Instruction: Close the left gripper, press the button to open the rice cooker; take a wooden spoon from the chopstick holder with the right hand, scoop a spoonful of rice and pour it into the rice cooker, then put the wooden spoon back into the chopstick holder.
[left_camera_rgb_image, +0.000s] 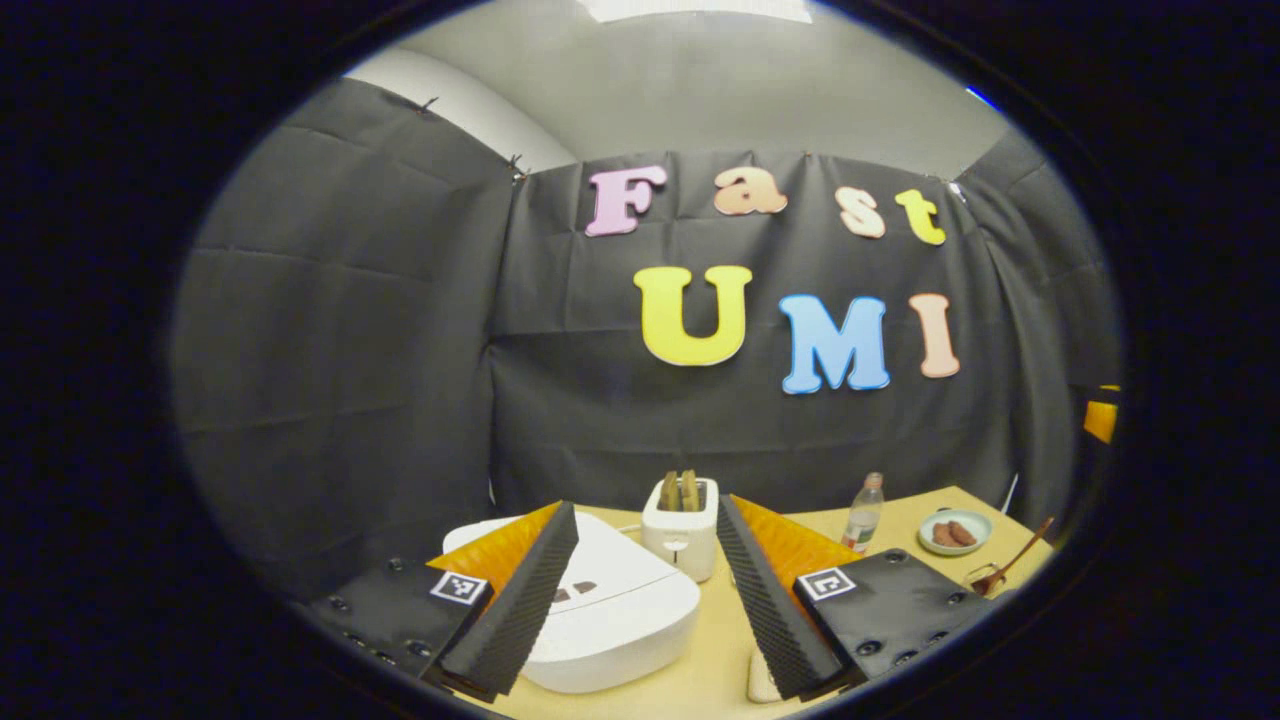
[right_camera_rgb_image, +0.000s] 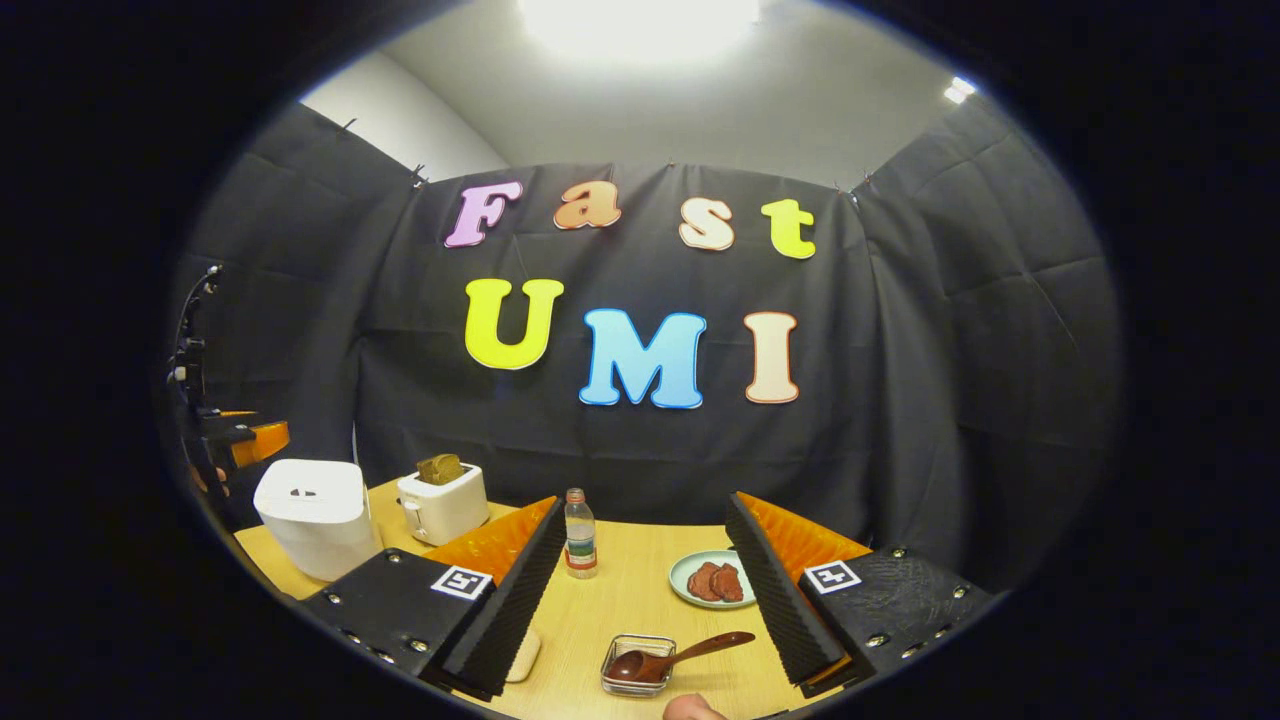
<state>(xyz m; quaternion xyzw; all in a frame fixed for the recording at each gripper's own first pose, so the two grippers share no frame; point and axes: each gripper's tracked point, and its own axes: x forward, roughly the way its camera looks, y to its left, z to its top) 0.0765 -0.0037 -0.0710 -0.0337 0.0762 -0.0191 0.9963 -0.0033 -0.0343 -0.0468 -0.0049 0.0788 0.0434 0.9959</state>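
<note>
hovering: left gripper (left_camera_rgb_image: 640, 590) fingers wide apart, empty | right gripper (right_camera_rgb_image: 640, 595) likewise

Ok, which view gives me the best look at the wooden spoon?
The right gripper view: the wooden spoon lies close, bowl in a small clear container. The left gripper view shows it small at the far right edge.

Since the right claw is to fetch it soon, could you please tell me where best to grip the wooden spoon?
Grip the wooden spoon on its free handle, which angles up and right out of the small clear container holding its bowl. Bring the open right claw down from above, fingers either side of the handle.
</note>
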